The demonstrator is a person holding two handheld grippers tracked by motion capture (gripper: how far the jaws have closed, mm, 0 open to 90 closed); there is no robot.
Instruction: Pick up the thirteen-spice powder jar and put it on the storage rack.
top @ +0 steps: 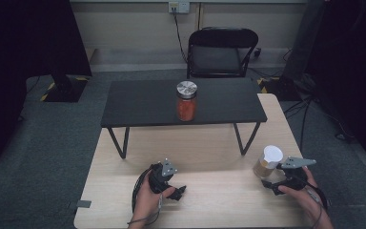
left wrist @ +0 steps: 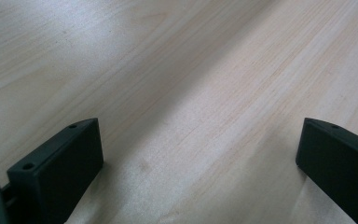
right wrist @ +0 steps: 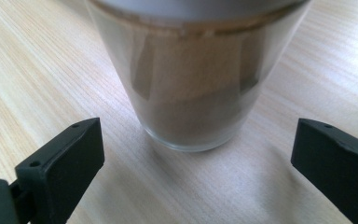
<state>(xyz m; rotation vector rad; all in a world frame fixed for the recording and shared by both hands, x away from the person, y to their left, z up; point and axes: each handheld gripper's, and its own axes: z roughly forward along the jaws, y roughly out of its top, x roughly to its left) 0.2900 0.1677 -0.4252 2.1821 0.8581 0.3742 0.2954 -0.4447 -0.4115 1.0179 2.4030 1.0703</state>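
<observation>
Bare tabletop point(top: 219, 200) between grippers; black shelf point(top: 147, 102) probably blocks beyond.

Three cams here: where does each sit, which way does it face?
High view: above the person's side, facing forward and down on the table; both hands, left gripper, right gripper show.
Left gripper view: on the left gripper, facing bare wood between open jaws.
Right gripper view: on the right gripper, facing the white-lidded jar just ahead of open jaws.
Shared: that jar also shows in the high view.
</observation>
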